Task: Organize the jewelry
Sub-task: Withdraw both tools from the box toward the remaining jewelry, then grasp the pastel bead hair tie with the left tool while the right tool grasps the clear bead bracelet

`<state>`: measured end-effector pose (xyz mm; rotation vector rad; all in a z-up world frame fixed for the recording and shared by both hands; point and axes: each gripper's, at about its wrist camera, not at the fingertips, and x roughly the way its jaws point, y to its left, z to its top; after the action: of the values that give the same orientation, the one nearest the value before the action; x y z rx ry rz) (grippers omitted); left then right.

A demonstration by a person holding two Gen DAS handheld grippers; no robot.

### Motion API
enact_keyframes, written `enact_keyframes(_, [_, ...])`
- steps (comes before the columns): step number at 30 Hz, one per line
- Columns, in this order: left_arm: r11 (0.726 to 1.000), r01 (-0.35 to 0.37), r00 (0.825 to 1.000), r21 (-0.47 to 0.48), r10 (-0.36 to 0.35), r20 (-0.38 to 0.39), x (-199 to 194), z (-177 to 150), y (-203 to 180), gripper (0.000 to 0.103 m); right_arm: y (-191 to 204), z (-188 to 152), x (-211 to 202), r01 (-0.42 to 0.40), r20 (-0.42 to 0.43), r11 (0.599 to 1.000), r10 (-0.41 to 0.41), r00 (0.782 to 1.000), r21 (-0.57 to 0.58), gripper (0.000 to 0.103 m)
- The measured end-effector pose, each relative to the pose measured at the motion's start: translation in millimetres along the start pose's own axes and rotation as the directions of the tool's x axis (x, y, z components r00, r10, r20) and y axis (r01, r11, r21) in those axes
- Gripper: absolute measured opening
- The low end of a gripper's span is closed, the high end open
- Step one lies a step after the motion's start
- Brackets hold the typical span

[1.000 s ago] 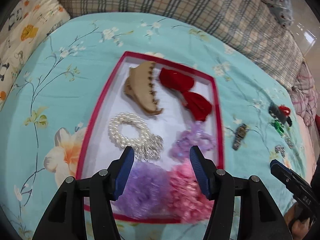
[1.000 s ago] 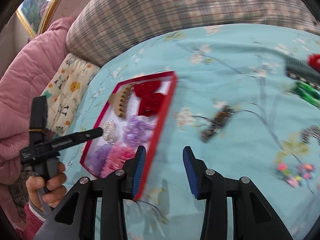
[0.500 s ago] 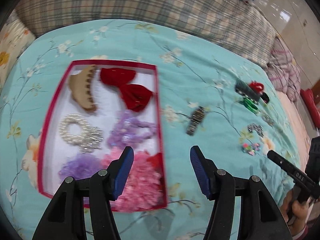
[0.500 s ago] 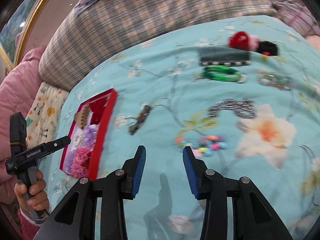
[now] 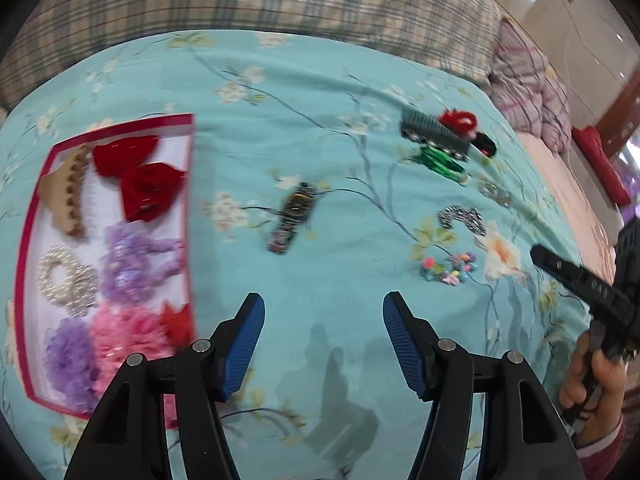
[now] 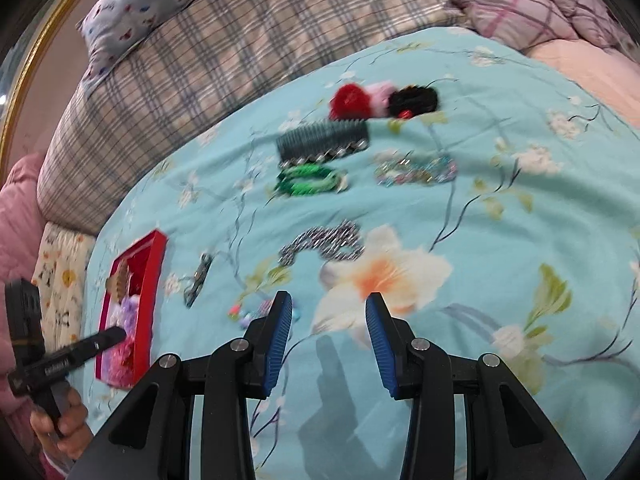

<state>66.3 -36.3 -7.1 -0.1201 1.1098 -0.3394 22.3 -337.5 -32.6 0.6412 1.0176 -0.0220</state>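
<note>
In our left wrist view, the left tool (image 5: 323,334) hangs released, its blue pads spread wide with nothing between them, over bare turquoise bedspread (image 5: 320,92). We take the red tray (image 5: 191,168) as our landmark: its right edge lies just left of the left pad, and inside it sit a tan claw clip (image 5: 66,194), two red bows (image 5: 140,176), a pearl bracelet (image 5: 66,280), a lilac piece (image 5: 136,258) and purple and pink scrunchies (image 5: 100,344), crowded edge to edge. Right of the tray, across an open strip of spread, lies a dark barrette (image 5: 294,216); farther right are a grey comb (image 5: 434,136), a green bracelet (image 5: 440,160), a silver chain (image 5: 462,218) and a bead bracelet (image 5: 448,270). The right tool's black arm reaches in from the far right edge, well apart from the tray. In our right wrist view, the right tool (image 6: 328,340) is also released and empty, pads apart above a large printed flower. The tray (image 6: 154,264) lies far left, seen edge-on, with the barrette (image 6: 198,278) just right of it and the bead bracelet (image 6: 260,312) partly hidden behind the left pad. Beyond the pads lies the silver chain (image 6: 324,242); farther off are the green bracelet (image 6: 310,180), the comb (image 6: 324,142), a glittery clip (image 6: 416,170) and red, pink and black pompoms (image 6: 384,100). A plaid pillow (image 6: 240,48) bounds the far edge.
</note>
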Motion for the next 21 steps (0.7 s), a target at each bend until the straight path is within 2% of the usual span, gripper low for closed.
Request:
enact_keyframes(12, [0.996,0.048,0.998,0.073,-0.044,-0.052,45.4,19.9,-46.2,0.066,-32.7,37.8,17.1,0.055,0.007,0.997,-0.055,0.998,0.056,0.041])
enact_keyframes(21, [0.99,0.08,0.99,0.119,-0.065,-0.122,100.2,28.7,-78.8,0.067,-59.6,63.1,31.8,0.101,0.016,0.988,-0.103,0.995,0.113,0.044])
